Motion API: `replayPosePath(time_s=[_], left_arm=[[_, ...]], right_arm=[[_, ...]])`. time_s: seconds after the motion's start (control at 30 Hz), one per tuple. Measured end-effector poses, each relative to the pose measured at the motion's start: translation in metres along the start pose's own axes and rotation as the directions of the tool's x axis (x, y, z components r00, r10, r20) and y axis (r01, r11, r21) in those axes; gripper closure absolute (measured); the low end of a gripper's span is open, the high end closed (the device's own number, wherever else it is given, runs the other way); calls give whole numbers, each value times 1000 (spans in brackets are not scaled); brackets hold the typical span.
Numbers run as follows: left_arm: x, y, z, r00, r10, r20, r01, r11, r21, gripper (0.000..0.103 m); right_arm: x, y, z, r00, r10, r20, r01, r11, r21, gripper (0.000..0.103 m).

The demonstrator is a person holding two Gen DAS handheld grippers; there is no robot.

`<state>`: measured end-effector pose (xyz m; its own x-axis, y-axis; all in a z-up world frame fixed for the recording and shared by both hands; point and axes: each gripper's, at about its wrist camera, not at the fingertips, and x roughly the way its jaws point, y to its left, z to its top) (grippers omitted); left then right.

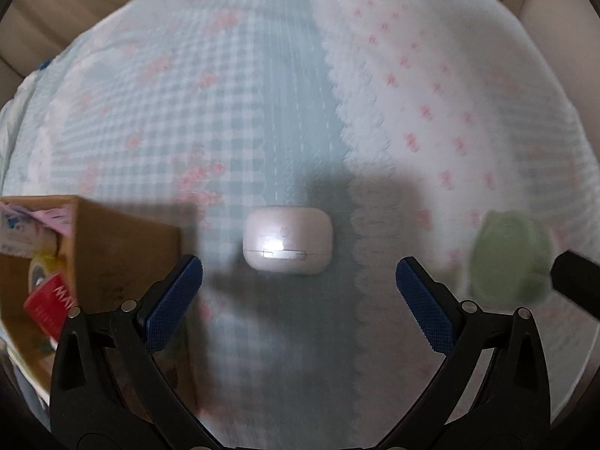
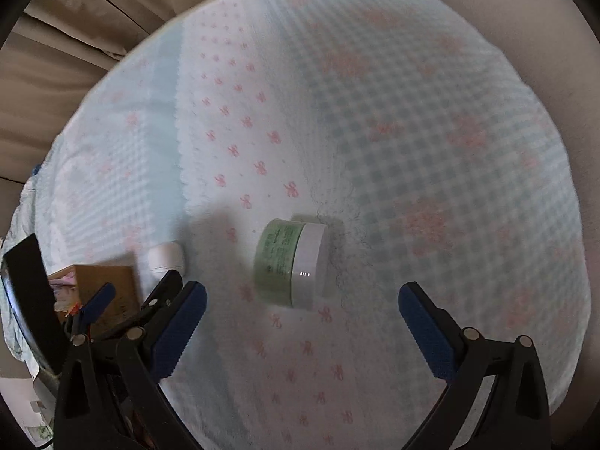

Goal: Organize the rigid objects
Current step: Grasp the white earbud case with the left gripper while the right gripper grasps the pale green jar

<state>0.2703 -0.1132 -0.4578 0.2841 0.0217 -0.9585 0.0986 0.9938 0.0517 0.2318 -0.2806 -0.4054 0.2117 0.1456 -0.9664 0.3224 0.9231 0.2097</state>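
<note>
Left gripper (image 1: 299, 281) jaws wide apart — white case (image 1: 287, 239) ahead, right gripper (image 2: 302, 305) jaws spread — green jar (image 2: 290, 261) between

Left gripper (image 1: 299, 288): two black plastic arms rising from the bottom corners of the frame, curving inward.
Left finger pads (image 1: 173, 302): dark blue, textured with a fine grid, one on each arm tip.
Left pivots: small round silver pins, two on each arm.
Right gripper (image 2: 303, 318): same black arms, lower frame.
Right finger pads (image 2: 427, 332): dark blue, textured, with toothed inner edges.
Right pivots: round silver pins near the pads.
</note>
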Motion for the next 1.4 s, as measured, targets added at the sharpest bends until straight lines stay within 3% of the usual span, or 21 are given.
replayPosePath(time_s=[0.2, 0.43, 0.53, 0.6, 0.73, 1.07, 1.4], left_arm=[[27, 3, 6, 997, -56, -45, 58, 998, 32, 3], [47, 11, 11, 988, -128, -84, 131, 991, 29, 11], [45, 18, 12, 987, -142, -71, 144, 989, 16, 28], [44, 26, 16, 987, -145, -74, 145, 989, -9, 46], [46, 39, 21, 980, -177, -88, 174, 984, -47, 46], [30, 46, 26, 980, -194, -55, 189, 979, -77, 46], [-49, 53, 26, 971, -231, 63, 235, 970, -60, 46]], right_arm=[[28, 3, 12, 999, -35, -36, 35, 999, 12, 2], [48, 7, 20, 995, -66, -70, 66, 998, 10, 13], [57, 8, 21, 992, -79, -96, 80, 997, 0, 29], [63, 8, 21, 990, -87, -111, 87, 996, 0, 33], [72, 10, 17, 989, -75, -126, 74, 997, -10, 57], [56, 12, 11, 994, -72, -84, 68, 997, -42, 64], [-10, 10, 4, 999, -25, 25, 26, 999, -33, 64]])
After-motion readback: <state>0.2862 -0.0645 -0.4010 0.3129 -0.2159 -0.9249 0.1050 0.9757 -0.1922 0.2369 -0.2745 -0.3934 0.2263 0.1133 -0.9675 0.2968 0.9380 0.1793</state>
